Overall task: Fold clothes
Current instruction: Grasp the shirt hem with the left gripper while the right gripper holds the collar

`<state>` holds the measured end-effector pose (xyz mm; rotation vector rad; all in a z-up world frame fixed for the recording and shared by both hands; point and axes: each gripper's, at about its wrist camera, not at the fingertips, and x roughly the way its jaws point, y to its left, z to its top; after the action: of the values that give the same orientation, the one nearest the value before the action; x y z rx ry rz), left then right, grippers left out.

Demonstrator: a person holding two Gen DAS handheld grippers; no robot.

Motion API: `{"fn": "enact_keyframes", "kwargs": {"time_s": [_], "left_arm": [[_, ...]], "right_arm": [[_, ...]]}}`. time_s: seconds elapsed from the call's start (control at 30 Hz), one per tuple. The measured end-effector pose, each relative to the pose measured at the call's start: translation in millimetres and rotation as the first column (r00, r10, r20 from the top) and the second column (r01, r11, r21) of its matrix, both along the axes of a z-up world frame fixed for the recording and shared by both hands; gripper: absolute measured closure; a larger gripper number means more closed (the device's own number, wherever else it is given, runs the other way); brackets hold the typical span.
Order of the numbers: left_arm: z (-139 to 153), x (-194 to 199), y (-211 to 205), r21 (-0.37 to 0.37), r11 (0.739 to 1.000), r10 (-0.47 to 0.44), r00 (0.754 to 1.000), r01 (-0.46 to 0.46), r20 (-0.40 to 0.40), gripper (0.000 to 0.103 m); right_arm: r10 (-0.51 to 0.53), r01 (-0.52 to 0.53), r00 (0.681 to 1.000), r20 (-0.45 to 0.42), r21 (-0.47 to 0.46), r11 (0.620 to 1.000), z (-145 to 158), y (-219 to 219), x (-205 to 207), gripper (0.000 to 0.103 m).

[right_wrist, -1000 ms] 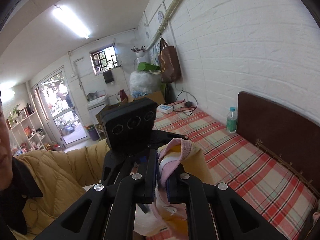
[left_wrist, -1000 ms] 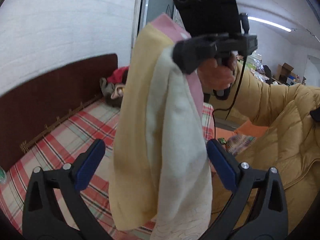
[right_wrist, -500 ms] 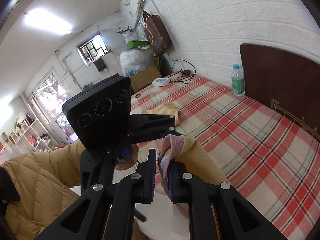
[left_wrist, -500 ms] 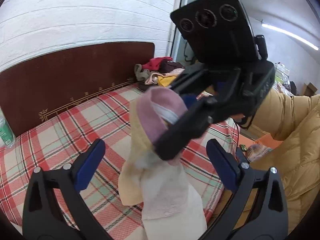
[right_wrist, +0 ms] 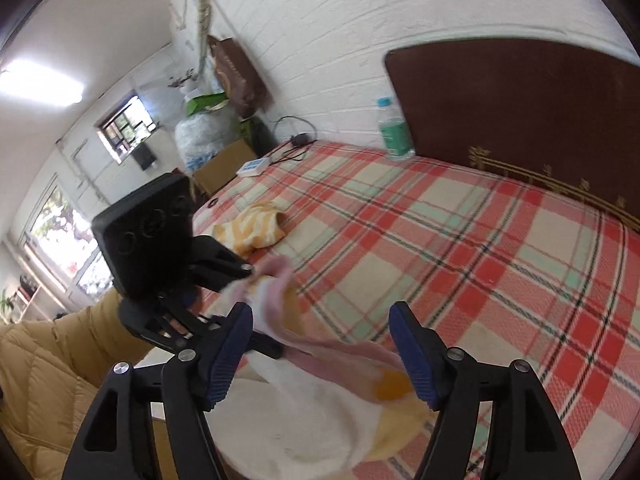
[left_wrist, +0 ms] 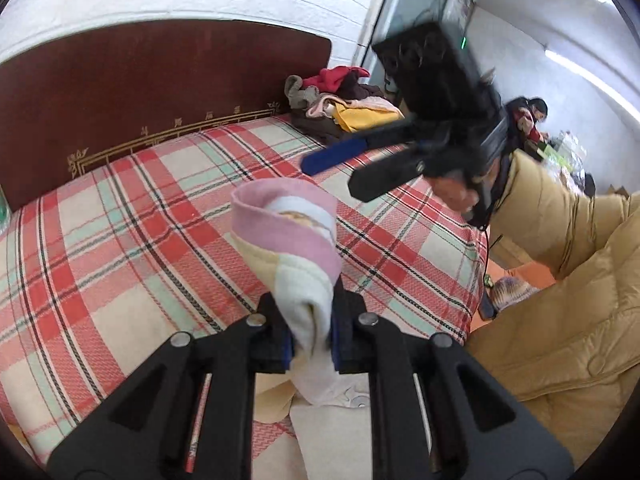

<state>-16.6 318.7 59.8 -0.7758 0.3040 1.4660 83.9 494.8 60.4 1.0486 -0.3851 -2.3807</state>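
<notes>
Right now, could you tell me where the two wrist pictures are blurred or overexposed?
Left wrist view: the right tongs are motion-smeared, while the garment in the left tongs is fairly sharp. Right wrist view: the garment's pink edge streaks, and the ceiling light blows out.

no text legible — headboard point(left_wrist: 160, 80) characters too blurred.

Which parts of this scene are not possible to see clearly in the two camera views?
- Lower part of the garment: left wrist view, hidden behind the left gripper and cut off by the bottom edge.
- Garment's shape: right wrist view, motion blur smears it below the open right gripper.
- Bottle label: right wrist view, too small and blurred.
- Clothes pile: left wrist view, single pieces overlap and cannot be counted.
</notes>
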Motion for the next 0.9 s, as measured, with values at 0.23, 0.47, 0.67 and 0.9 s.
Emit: {"fn": "enact_keyframes", "kwargs": {"time_s": [0.23,0.47,0.67,0.9], "left_arm": [[-20,-7,-14,-0.024,0.998,0.061,0.996,-0.059,0.066,0.087],[-45,-10,-22,-0.071,0.990,0.129,0.984,-0.121,0.123,0.031],[-47,-20,-25,-0.017,0.982,0.187,0.963,-0.187,0.195,0.082],[15,-33,-9,0.140,0.961,0.226,0.967,-0.241,0.114,0.083]], "right_arm": [[0.011,-0.005,0.993,0.119,-0.050,0.999,-89,14,-1,0.022],[0.109,-0.097,0.986,0.127,-0.101,0.990,-124,-7,2,0.093],[-0.041,0.042,0.999,0.005,-0.105,0.994,-56,14,28,0.097],[-0.203,0.192,0.953,-0.225,-0.070,0.979,45,58,60,0.097]]}}
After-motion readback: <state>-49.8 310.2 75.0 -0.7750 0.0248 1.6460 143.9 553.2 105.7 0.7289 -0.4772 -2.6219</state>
